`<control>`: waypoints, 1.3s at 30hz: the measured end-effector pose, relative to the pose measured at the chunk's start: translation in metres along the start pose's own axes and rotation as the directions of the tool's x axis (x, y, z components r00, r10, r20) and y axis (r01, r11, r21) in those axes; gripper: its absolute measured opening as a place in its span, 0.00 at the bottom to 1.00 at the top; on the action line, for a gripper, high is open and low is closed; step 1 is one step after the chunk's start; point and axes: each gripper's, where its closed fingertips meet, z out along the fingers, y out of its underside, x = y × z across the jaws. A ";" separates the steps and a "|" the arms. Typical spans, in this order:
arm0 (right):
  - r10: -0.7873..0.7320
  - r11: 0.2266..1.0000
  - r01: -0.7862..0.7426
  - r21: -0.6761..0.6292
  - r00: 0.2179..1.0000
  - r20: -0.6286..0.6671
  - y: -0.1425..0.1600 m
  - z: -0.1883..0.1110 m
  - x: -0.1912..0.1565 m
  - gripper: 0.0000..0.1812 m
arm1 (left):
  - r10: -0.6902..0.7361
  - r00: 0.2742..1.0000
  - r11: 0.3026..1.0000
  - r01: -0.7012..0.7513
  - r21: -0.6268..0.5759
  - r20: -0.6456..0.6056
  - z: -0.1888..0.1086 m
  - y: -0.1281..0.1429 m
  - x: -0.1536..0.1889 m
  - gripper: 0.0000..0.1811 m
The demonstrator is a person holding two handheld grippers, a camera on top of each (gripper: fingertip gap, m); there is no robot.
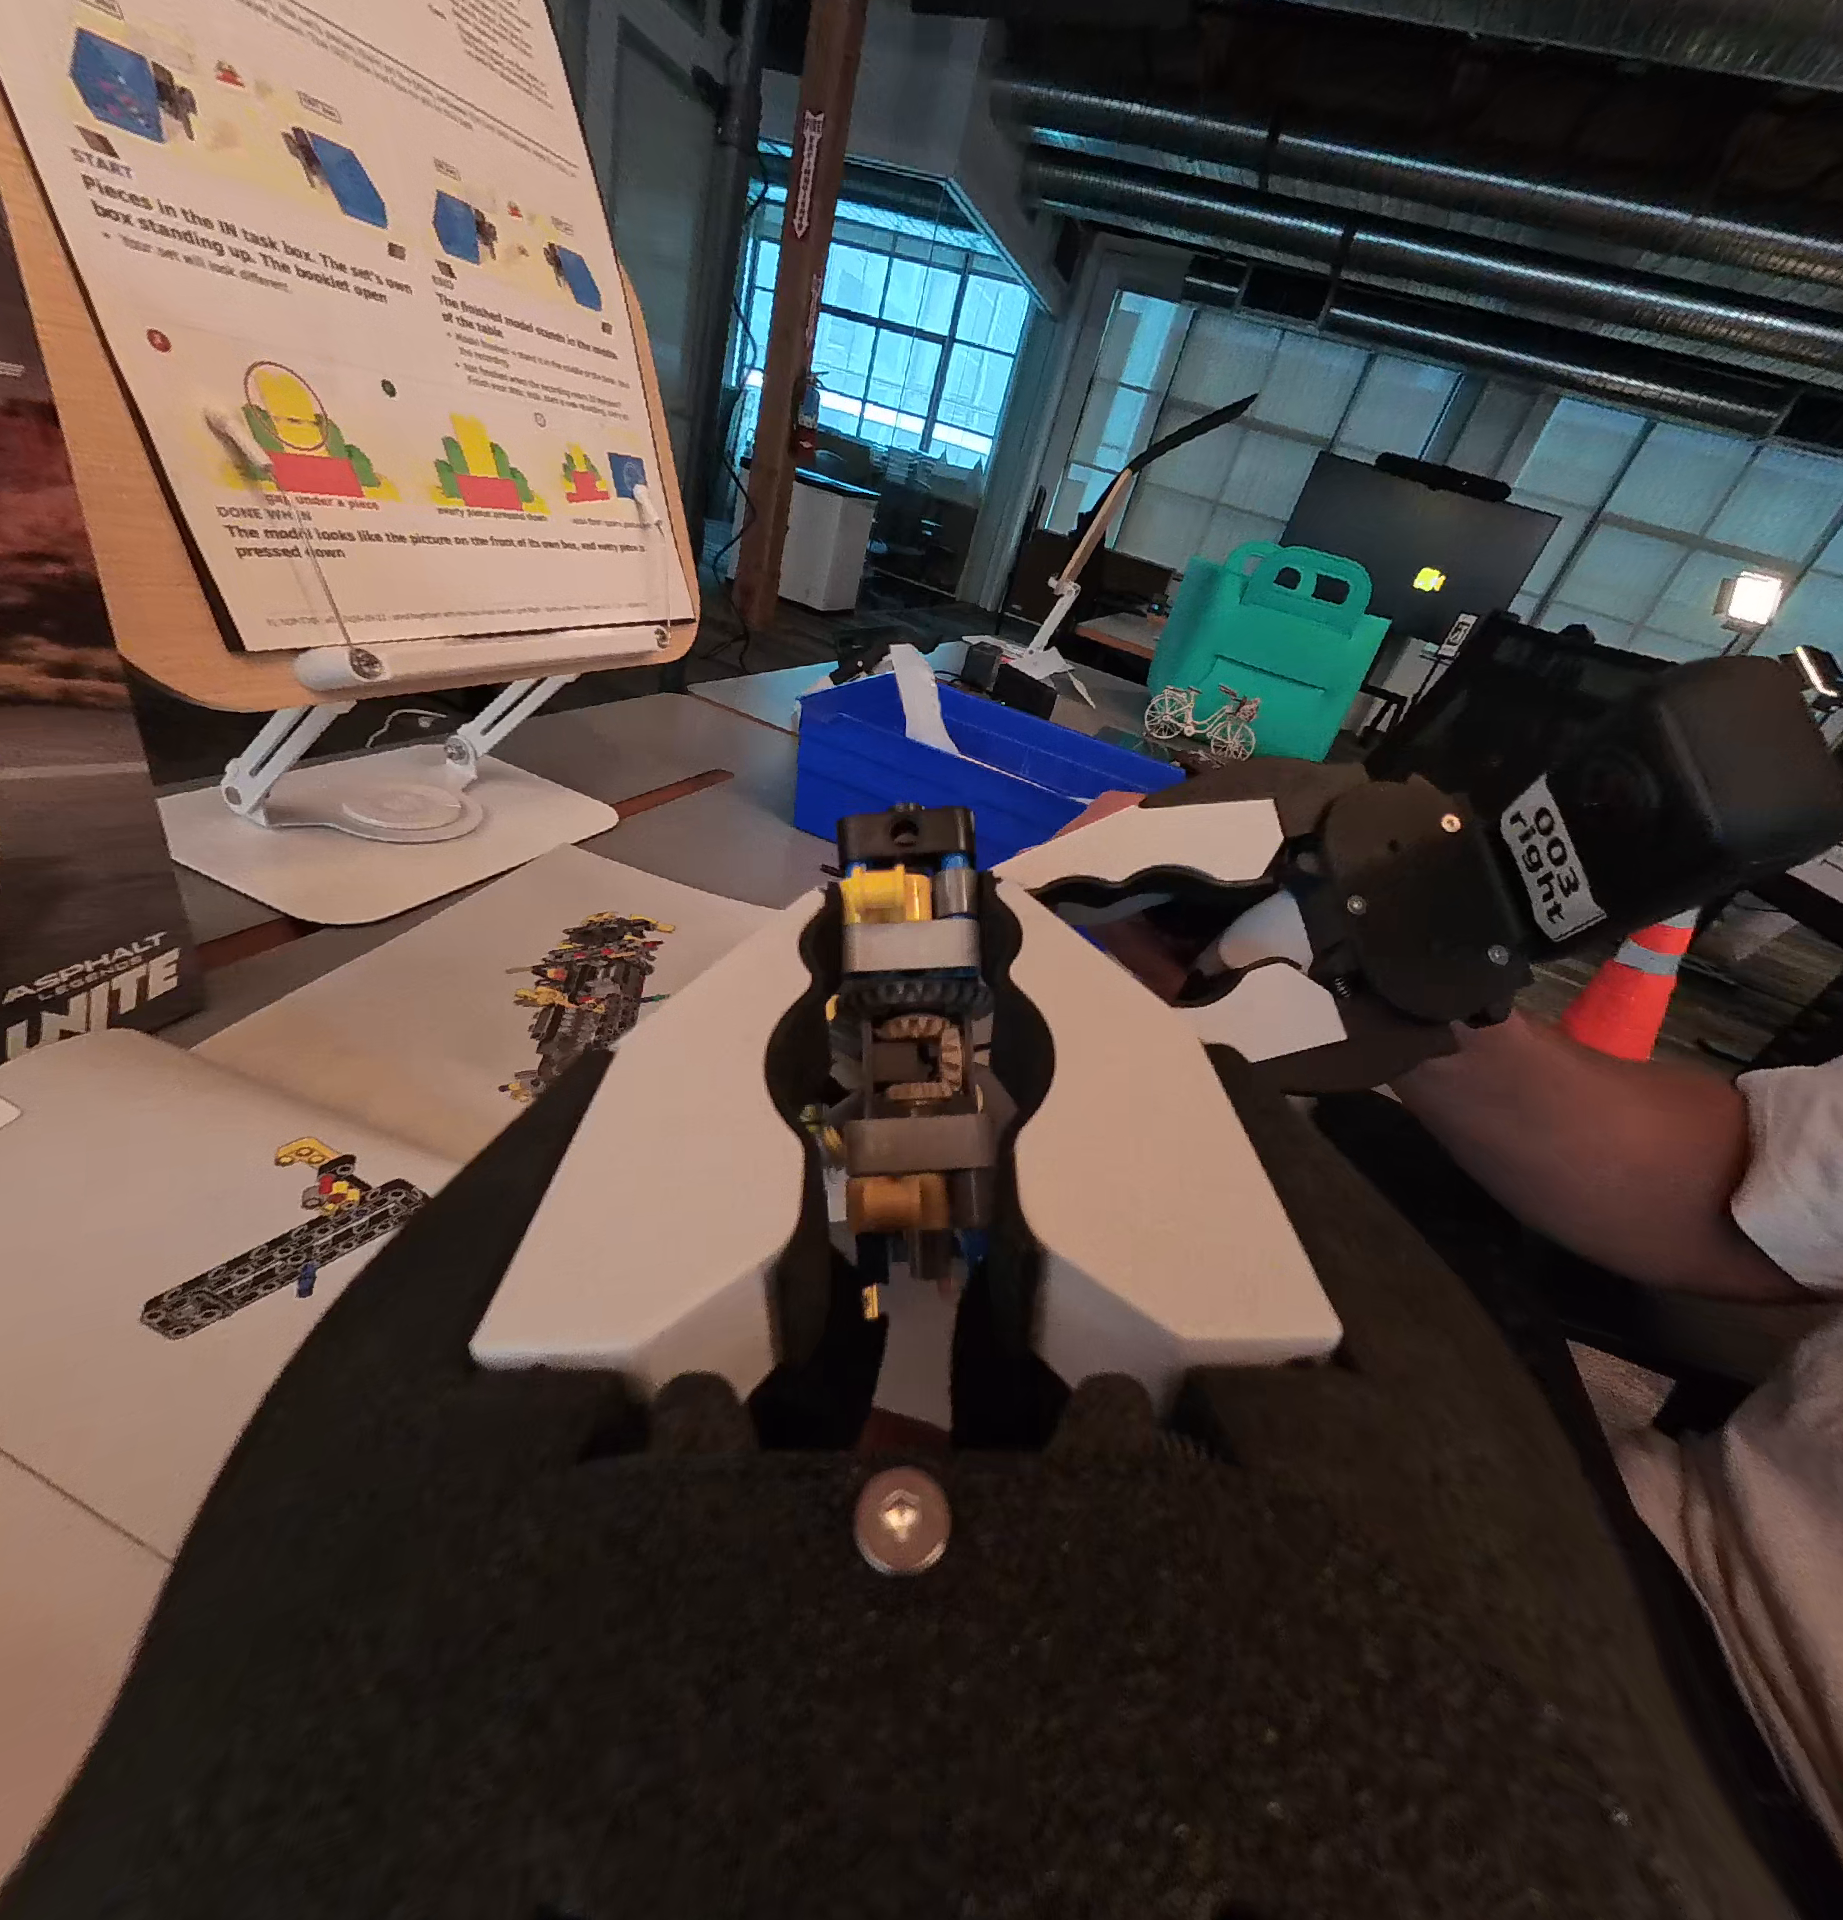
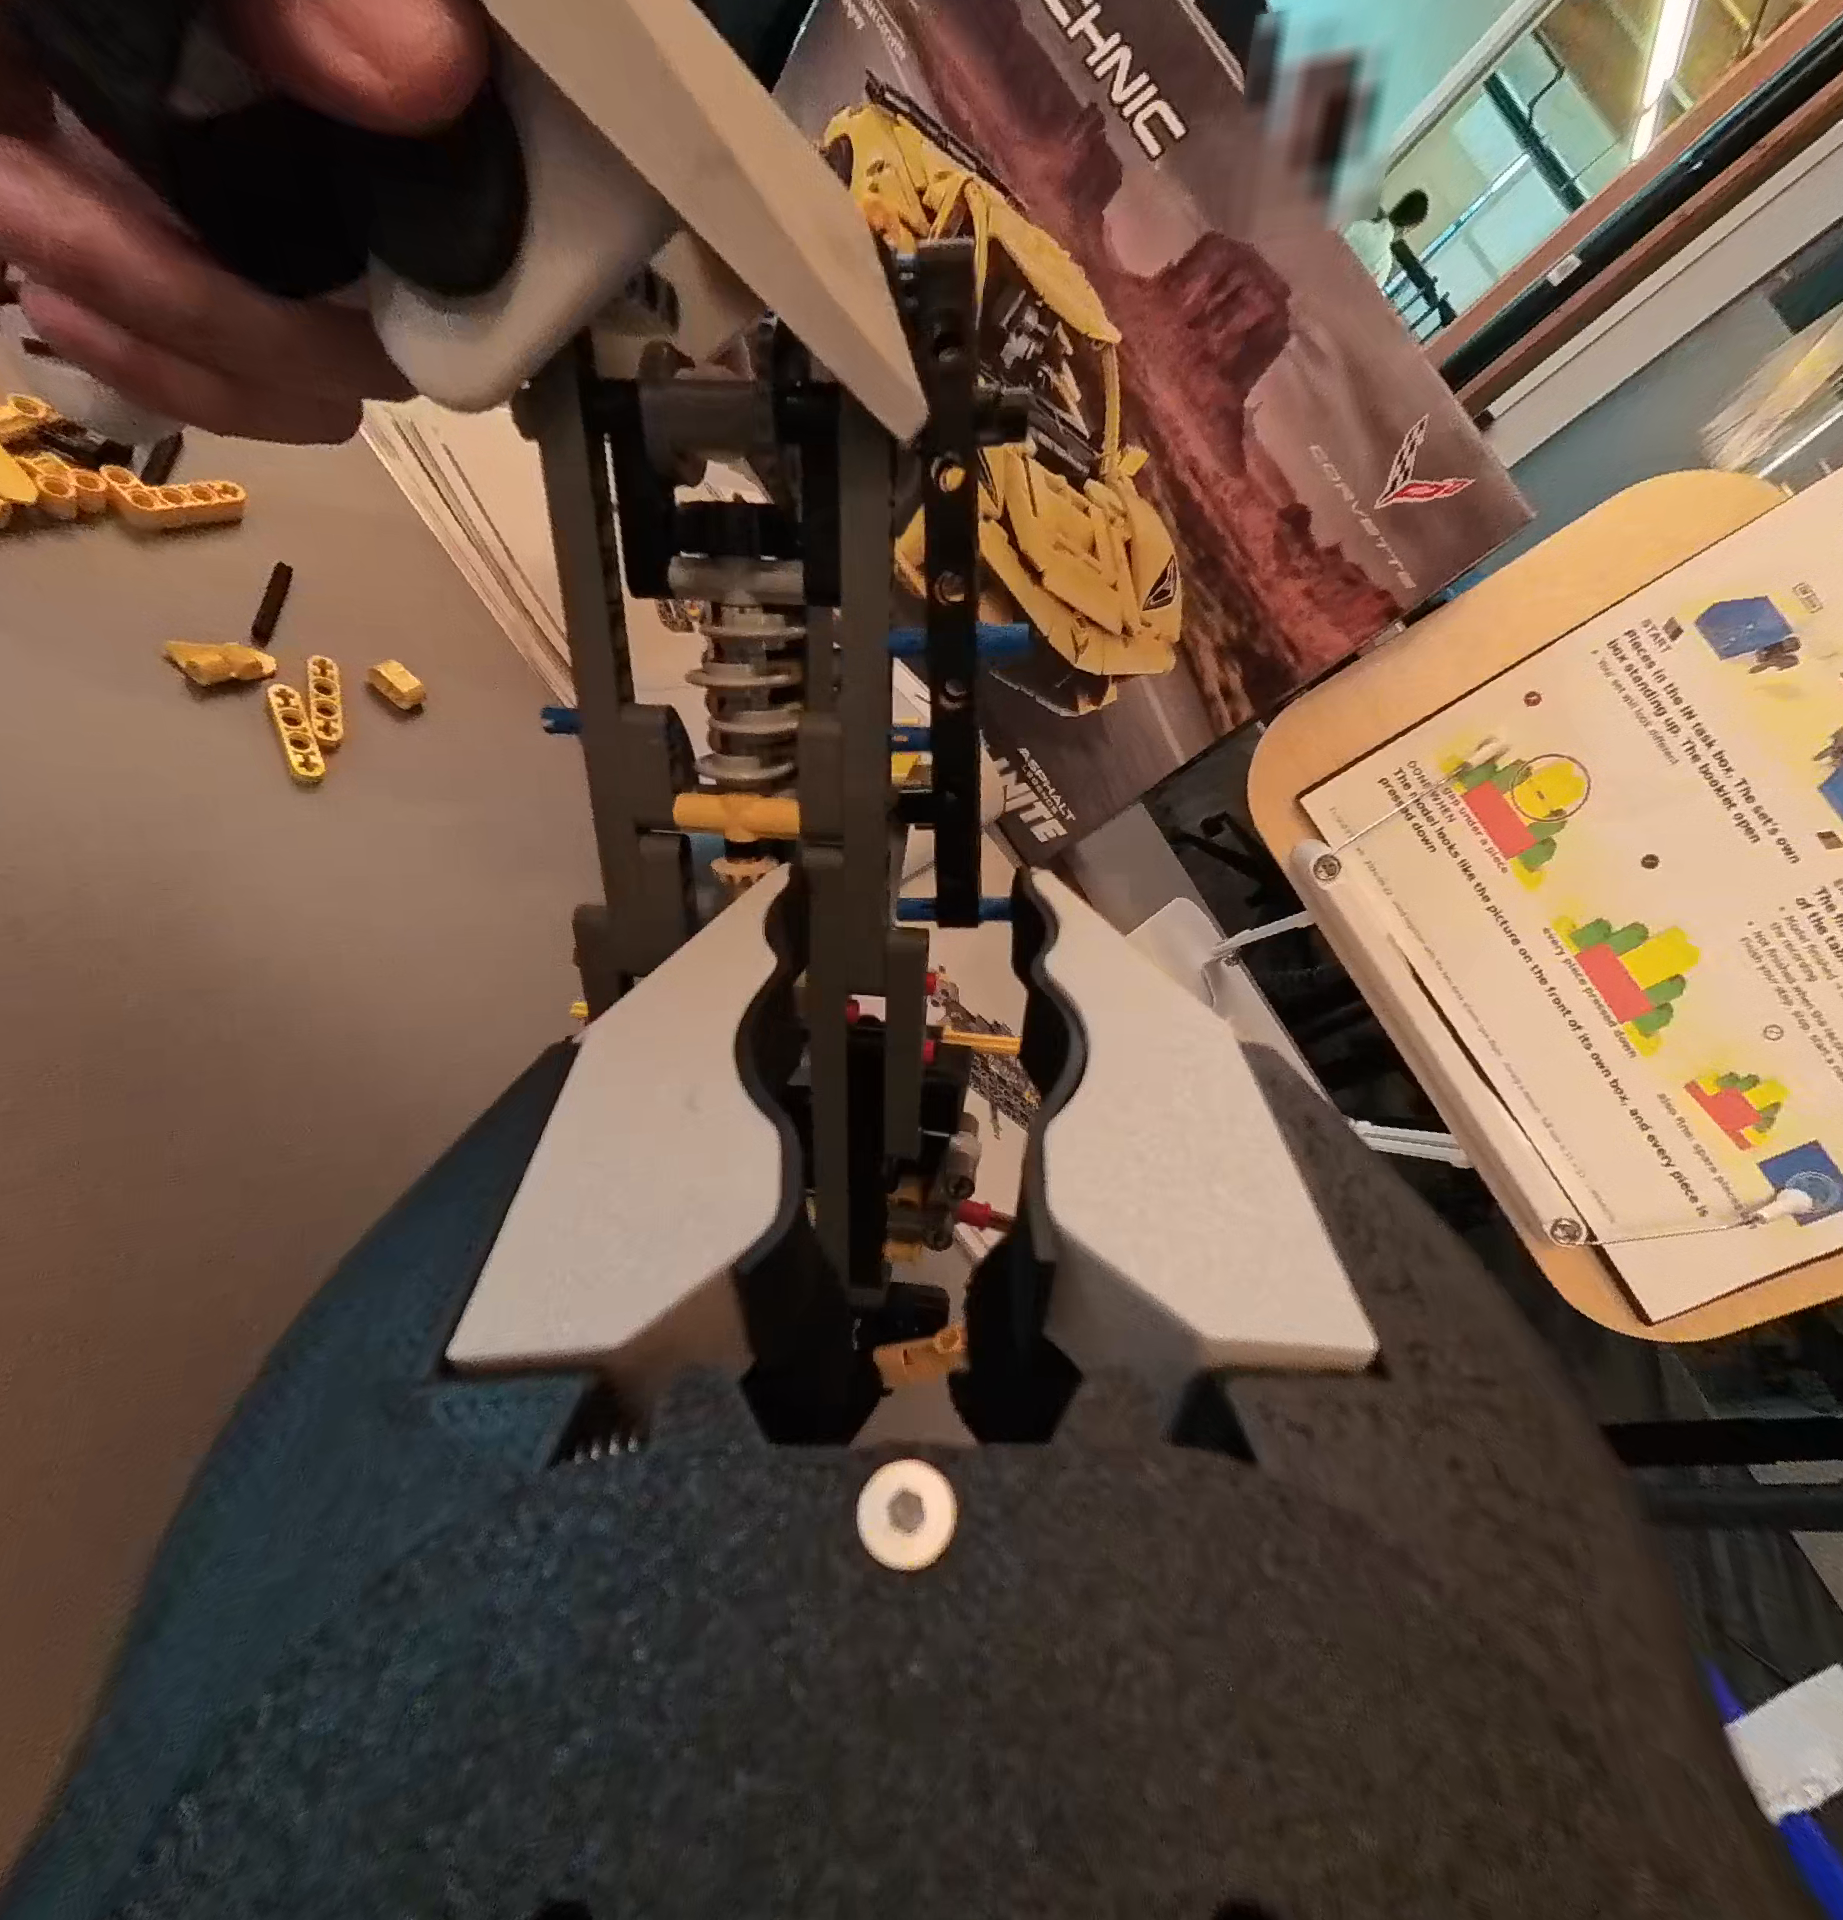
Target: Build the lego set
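Two grippers are in your hands, both reaching for one half-built lego chassis (image 1: 909, 1049), a long dark frame of beams, gears, a grey coil spring and yellow and blue pins, held up off the table. Your left gripper (image 1: 901, 997) has its white fingers (image 1: 678, 1122) closed snugly against the sides of the chassis, clamping one end of it. Your right gripper (image 2: 901, 997) sits at the other end: the frame runs between its fingers (image 2: 647, 1122), the left one touching a dark beam, while a narrow gap shows on the other side, so you cannot tell whether it truly grips. Beneath the model lies the open instruction booklet (image 1: 304, 1091) on the grey table (image 2: 169, 935). Loose yellow pieces (image 2: 293, 707) are scattered on the table well apart from the model. The set's box (image 2: 1208, 468), picturing a yellow car, stands upright behind, beside a wooden stand (image 1: 377, 312) holding a printed sheet. A blue bin (image 1: 958, 769) sits farther back.
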 end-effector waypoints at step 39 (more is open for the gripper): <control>-0.086 0.995 0.089 0.043 0.994 -0.069 0.002 0.004 -0.006 0.17 | 0.076 0.997 0.996 -0.075 -0.054 0.022 0.000 0.003 0.005 0.14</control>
